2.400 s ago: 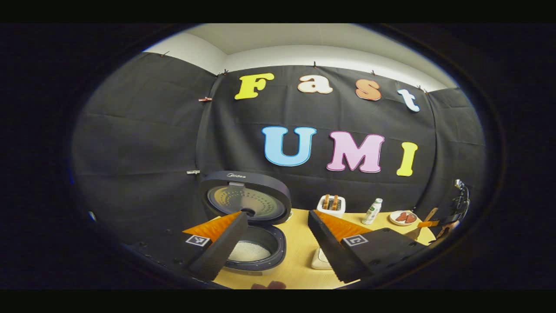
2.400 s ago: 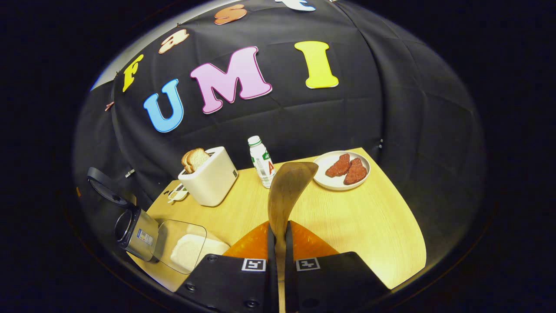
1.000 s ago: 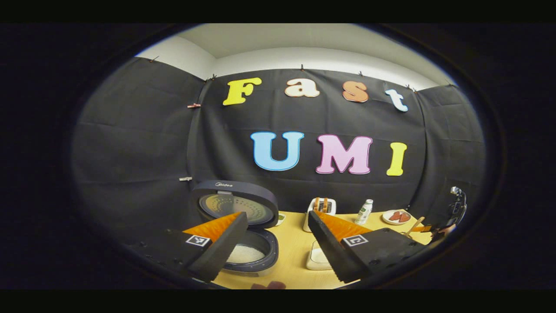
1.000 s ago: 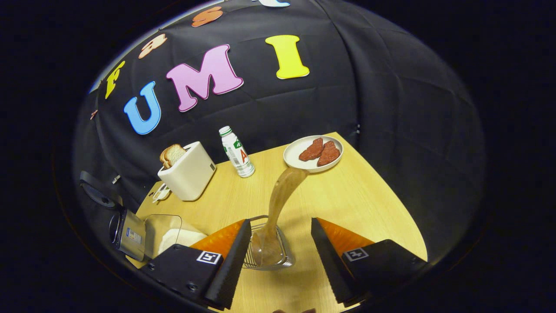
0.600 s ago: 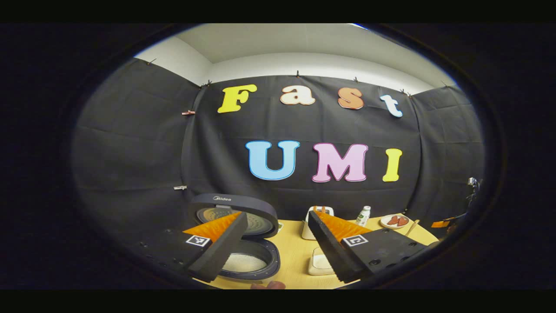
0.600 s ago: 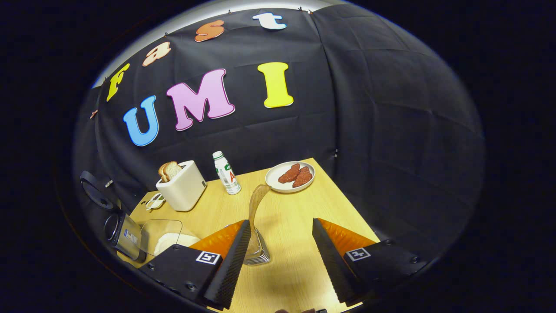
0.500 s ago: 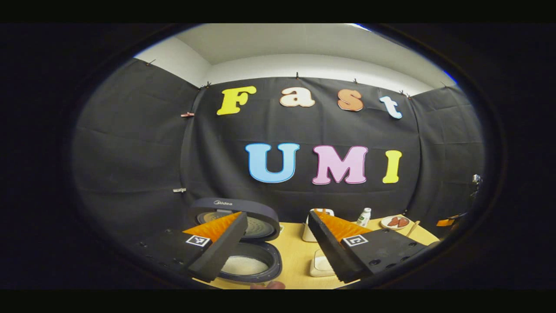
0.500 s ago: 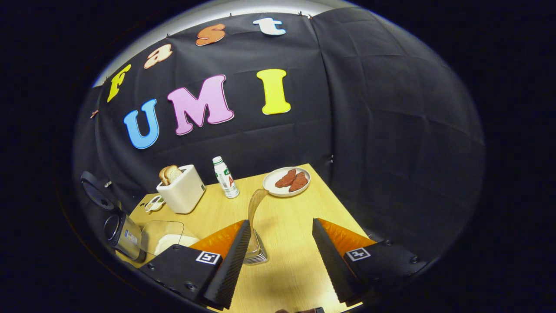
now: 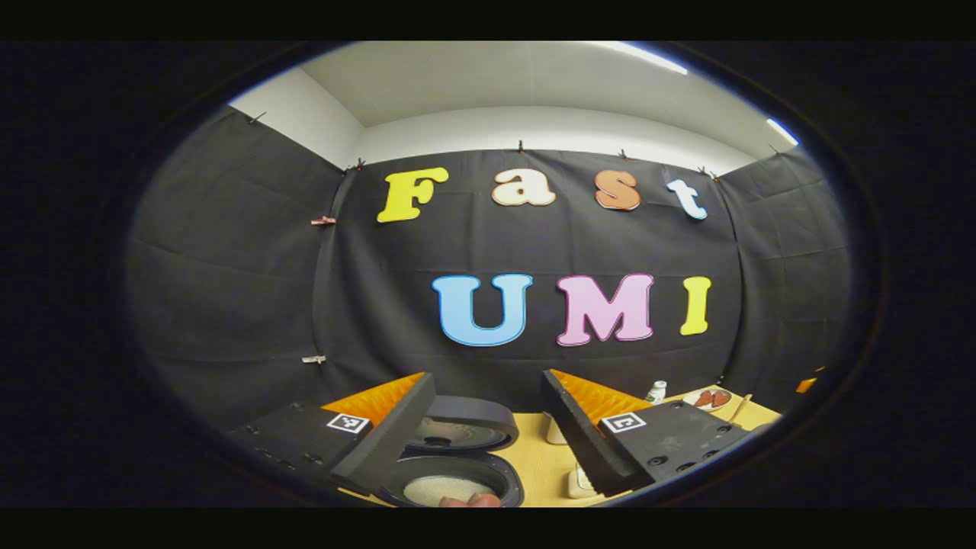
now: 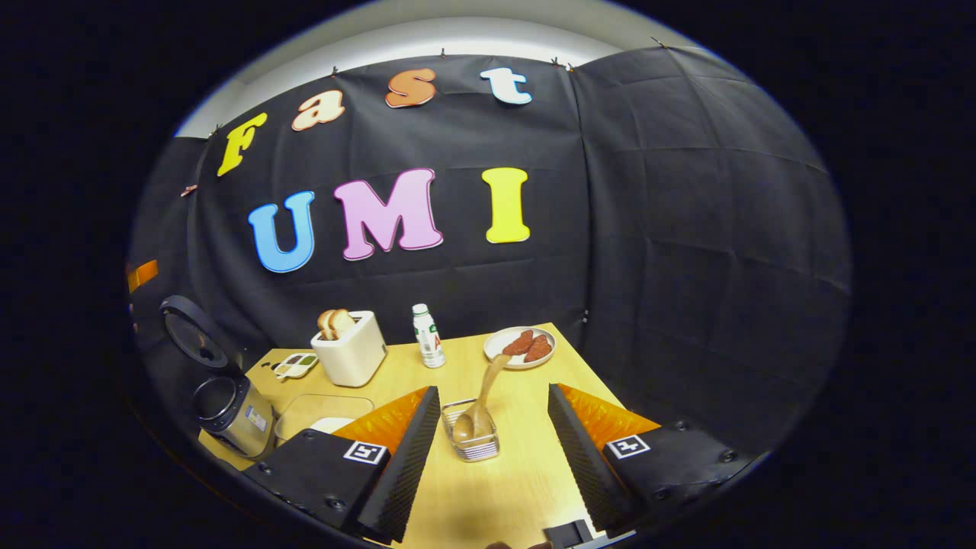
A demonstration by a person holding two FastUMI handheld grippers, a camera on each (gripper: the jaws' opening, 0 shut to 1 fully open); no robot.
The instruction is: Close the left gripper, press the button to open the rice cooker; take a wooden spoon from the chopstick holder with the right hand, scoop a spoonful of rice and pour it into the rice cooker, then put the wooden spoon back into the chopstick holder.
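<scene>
Rice cooker stood lid-up just ahead of the left tool, jaws apart and empty, rice in the pot. Chopstick holder sat on the worktop between the right tool's spread, empty jaws. Wooden spoon stood in it, leaning away; right nearer. Task looked complete.

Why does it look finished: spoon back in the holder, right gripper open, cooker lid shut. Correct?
Not quite: the rice cooker lid is open, standing up behind the pot, as the right gripper view shows. The rest holds: the wooden spoon stands in the chopstick holder, and the right gripper is open with its fingers clear of it.
</scene>
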